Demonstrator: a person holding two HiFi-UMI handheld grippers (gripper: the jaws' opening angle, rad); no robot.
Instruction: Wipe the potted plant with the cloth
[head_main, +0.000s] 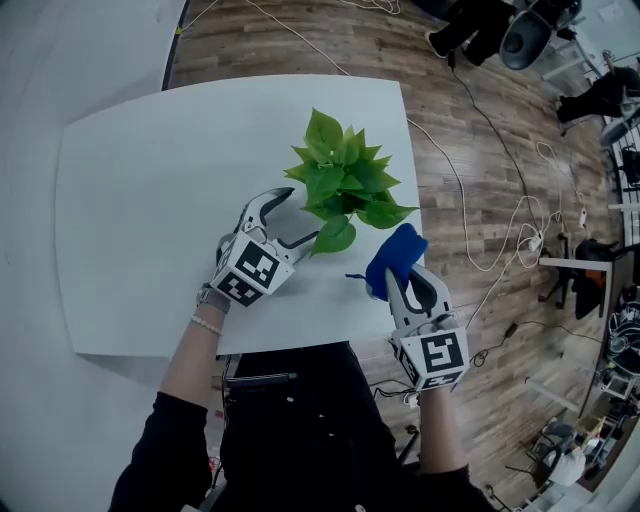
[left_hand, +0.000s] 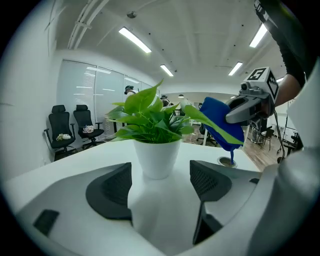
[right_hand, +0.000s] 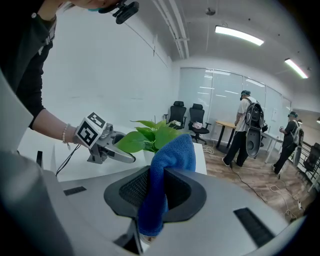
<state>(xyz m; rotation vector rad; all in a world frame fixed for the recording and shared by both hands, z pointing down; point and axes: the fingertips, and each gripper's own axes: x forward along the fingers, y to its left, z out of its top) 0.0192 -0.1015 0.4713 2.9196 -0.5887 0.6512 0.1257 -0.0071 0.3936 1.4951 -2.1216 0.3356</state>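
A small potted plant (head_main: 345, 180) with broad green leaves stands near the right edge of the white table (head_main: 130, 200). In the left gripper view its white pot (left_hand: 156, 157) sits just past the jaw tips, centred in the gap. My left gripper (head_main: 300, 216) is open beside the plant's left side, with nothing between its pads (left_hand: 112, 192). My right gripper (head_main: 398, 278) is shut on a folded blue cloth (head_main: 395, 258), just right of the plant and close to a low leaf. In the right gripper view the cloth (right_hand: 167, 170) bulges up between the jaws, with the leaves (right_hand: 150, 137) behind it.
The table's right edge runs close to the plant, with wooden floor and loose white cables (head_main: 480, 200) beyond. Office chairs (left_hand: 65, 130) stand along a glass wall. Two people (right_hand: 248, 130) stand by a desk in the background. Equipment clutters the far right (head_main: 600, 300).
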